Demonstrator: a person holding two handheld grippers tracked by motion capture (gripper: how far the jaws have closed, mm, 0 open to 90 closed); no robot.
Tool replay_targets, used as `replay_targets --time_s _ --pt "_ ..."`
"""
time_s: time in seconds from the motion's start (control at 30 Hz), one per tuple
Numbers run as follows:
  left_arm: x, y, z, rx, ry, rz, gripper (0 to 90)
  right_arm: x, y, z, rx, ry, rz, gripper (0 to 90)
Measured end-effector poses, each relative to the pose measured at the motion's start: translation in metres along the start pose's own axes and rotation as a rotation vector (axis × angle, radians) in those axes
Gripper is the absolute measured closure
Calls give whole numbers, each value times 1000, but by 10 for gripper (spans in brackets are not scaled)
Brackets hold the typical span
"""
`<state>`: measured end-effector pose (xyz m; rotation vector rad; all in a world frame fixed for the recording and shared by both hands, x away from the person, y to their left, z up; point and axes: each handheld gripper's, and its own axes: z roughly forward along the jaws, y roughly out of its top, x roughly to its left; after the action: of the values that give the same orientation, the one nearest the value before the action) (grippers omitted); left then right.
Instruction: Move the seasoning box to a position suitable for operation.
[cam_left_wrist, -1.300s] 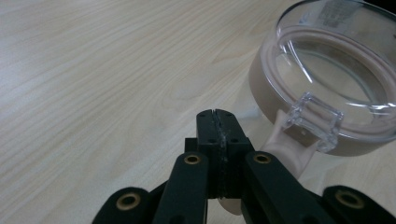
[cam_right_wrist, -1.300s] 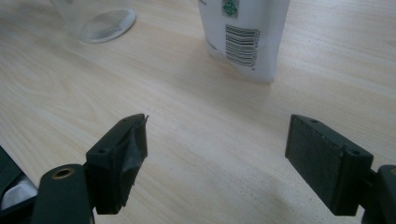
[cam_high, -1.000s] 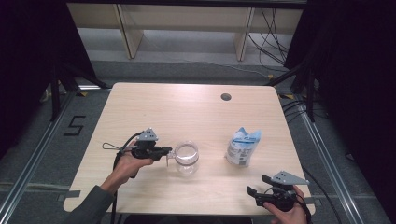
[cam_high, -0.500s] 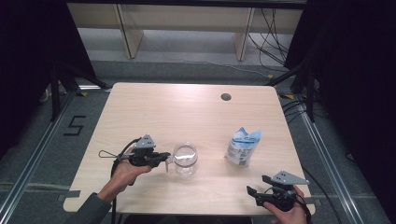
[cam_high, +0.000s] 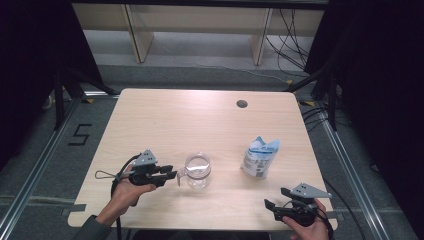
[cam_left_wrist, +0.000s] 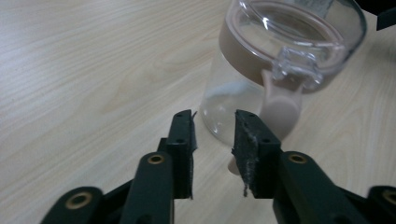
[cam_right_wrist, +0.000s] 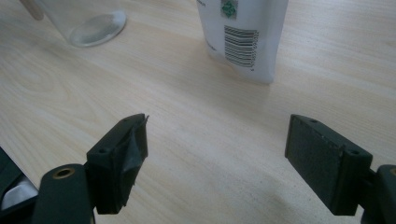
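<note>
Left gripper (cam_left_wrist: 212, 140) jaws just opened narrowly, nothing between; jar (cam_left_wrist: 280, 60) tab released. Right gripper (cam_right_wrist: 217, 144) wide, empty.

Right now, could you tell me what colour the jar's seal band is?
Light brown seal band, clearest in the left gripper view.

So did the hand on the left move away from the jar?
Yes. The left gripper has backed off toward the table's left edge, away from the jar, and its fingers have just been opening with nothing between them.

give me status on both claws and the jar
Left claw just opened, nothing between jaws, beside jar. Right claw wide open, empty. Pouch stands apart, not in the way.
</note>
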<state>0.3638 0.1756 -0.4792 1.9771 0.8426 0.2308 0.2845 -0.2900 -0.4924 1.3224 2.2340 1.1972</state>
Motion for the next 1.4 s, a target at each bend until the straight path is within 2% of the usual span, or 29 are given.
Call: replay_targets --time_s 0.07,0.1,0.2,0.23,0.3,0.33,0.37,0.47,0.5,0.53,0.57,0.6,0.77,0.8,0.9,0.93,1.03,1.07,1.1,1.13,1.23,1.3,1.33,1.4 --pt "-5 -4 -4 -1 2 -7 626 -1 0 0 -5 -5 -12 222" --pt "-5 -5 -6 -5 -1 11 601 0 0 0 -1 -3 2 222" --pt "-11 -8 -9 -8 4 11 563 1 0 0 1 -5 8 222" --pt "-14 -10 -11 -7 16 12 514 -2 1 1 -10 -11 -34 222" --pt "-16 -10 -12 1 12 15 489 0 0 1 -7 -6 -15 222" --pt "-19 -12 -13 -1 21 30 471 2 0 0 11 4 14 222" --pt "-19 -12 -13 -1 21 30 439 2 0 0 11 4 14 222" --pt "-24 -13 -12 -20 31 11 406 3 0 -1 12 7 27 222" --pt "-27 -13 -11 -22 35 12 407 1 0 0 5 3 5 223" --pt "-30 -12 -9 -21 37 30 398 1 0 0 9 2 12 222" --pt "-30 -12 -9 -21 37 30 385 2 0 0 10 9 17 222" --pt "-33 -12 -8 -19 49 26 378 -1 1 0 -1 8 -15 222" --pt "-36 -11 -4 -1 72 49 381 -1 0 1 -5 9 -13 222" --pt "-36 -12 -3 -19 67 45 382 -1 0 1 -5 9 -13 222" --pt "-37 -10 -1 -16 78 49 394 -1 0 2 -3 6 -14 222" --pt "-36 -10 -2 6 80 67 397 -1 0 1 -3 9 -13 222" --pt "-39 -9 3 -3 81 63 414 -1 1 1 5 8 -17 222" --pt "-39 -8 4 12 78 80 414 -1 0 1 4 7 -18 222" --pt "-40 -7 7 10 77 87 438 -1 0 1 -2 1 -30 222" --pt "-41 -7 9 6 85 83 442 0 1 1 7 9 -18 222" --pt "-41 -6 11 -3 80 96 485 -1 0 1 3 7 -24 222" --pt "-41 -4 14 -4 82 109 521 -1 0 1 -3 1 -29 223" --pt "-41 -3 13 5 80 129 547 -1 0 1 -2 1 -29 222" --pt "-42 -3 16 -13 83 117 588 -1 0 2 -5 0 -29 223"
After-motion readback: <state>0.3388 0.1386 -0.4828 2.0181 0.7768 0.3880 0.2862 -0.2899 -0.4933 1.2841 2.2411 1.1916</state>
